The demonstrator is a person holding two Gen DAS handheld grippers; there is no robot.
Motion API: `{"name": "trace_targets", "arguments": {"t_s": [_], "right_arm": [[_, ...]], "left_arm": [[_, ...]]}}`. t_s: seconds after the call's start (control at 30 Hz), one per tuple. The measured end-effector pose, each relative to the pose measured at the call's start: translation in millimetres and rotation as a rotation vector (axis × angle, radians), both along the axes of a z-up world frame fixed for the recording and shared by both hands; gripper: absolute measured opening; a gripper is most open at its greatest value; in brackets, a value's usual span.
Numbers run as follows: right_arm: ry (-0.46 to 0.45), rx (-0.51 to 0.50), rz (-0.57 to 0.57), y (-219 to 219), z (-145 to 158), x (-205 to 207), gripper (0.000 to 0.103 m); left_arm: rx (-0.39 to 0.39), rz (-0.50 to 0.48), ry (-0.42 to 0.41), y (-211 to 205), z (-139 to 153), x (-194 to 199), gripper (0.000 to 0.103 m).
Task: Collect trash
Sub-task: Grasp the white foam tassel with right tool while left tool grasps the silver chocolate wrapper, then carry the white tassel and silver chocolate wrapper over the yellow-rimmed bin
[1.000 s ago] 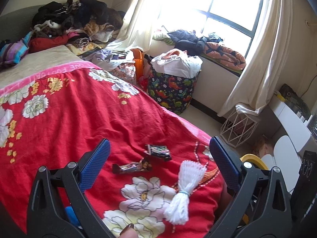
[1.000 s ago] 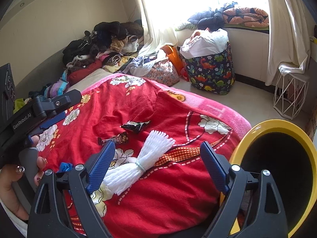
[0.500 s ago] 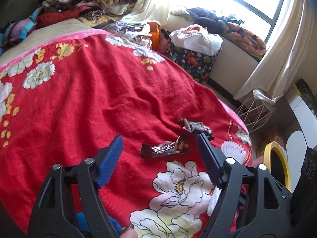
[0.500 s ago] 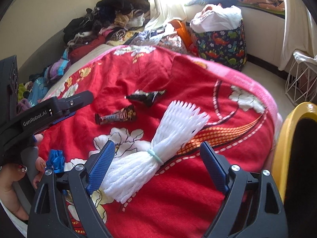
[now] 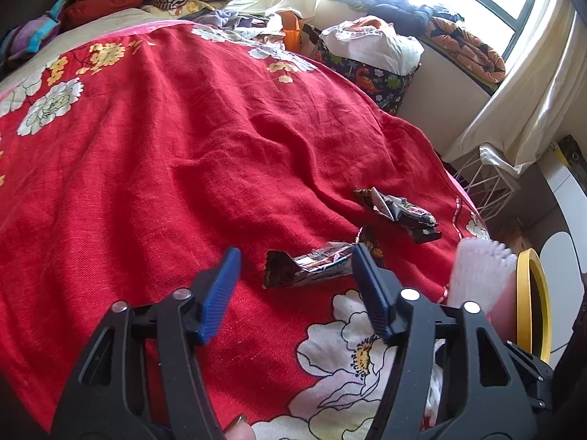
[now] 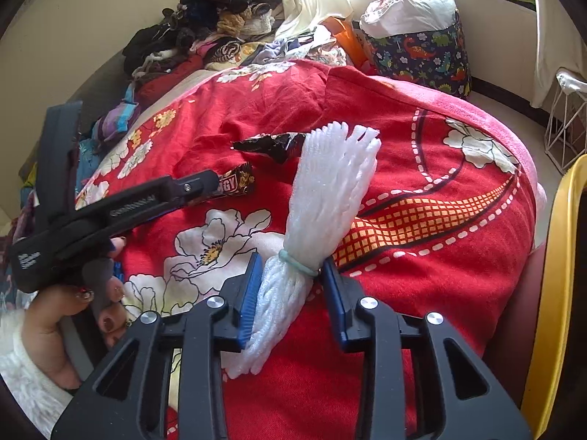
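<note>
Both jaws closing for pickup: left gripper (image 5: pixel 295 288) straddles a wrapper (image 5: pixel 312 263), right gripper (image 6: pixel 290 293) the foam net (image 6: pixel 323 212) (neither pinched yet).

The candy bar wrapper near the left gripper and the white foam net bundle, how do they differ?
The candy bar wrapper is dark, crinkled, printed foil; the white foam net bundle is plain, far longer, and tied with a green band. The wrapper lies between the closing left gripper, the bundle between the closing right gripper. Both lie on the red blanket.
</note>
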State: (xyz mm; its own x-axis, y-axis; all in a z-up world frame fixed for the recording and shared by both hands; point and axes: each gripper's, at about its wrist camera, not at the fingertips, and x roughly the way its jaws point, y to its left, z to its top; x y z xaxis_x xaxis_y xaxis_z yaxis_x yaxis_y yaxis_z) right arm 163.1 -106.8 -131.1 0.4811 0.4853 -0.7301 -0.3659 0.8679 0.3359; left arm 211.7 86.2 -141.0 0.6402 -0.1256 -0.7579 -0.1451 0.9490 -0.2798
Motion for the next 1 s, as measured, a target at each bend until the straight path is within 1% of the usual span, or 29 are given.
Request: {"name": "trace_targets", "arguments": {"t_s": [0.07, 0.13, 0.2, 0.47, 0.73, 1.0], "right_arm": [[-0.004, 0.01, -0.003, -3.9, 3.3, -4.7, 0.03], [-0.012, 0.011, -0.004, -7.1, 6.9, -8.9, 0.03], [-0.025, 0.006, -0.002, -10.9, 10.9, -13.7, 0.03], [-0.063, 0.019, -0.025, -30.0, 27.3, -26.1, 0.029], [-0.096, 0.036, -0.048, -45.6, 41.9, -31.2, 0.029], [-0.145, 0.045, -0.088, -65.7, 56.3, -39.4, 0.029]], "left_arm": [[0.005, -0.006, 0.005, -1.5, -0.5, 0.6, 0.038], [0.007, -0.01, 0.006, -3.0, -0.7, -0.1, 0.036], [0.005, -0.013, 0.008, -3.5, -0.6, -0.5, 0.024], [-0.005, -0.057, -0.006, -16.1, 7.5, -13.1, 0.013], [-0.004, -0.134, -0.036, -33.3, 22.9, -33.7, 0.011], [-0.001, -0.219, -0.079, -61.6, 45.4, -49.2, 0.011]]}}
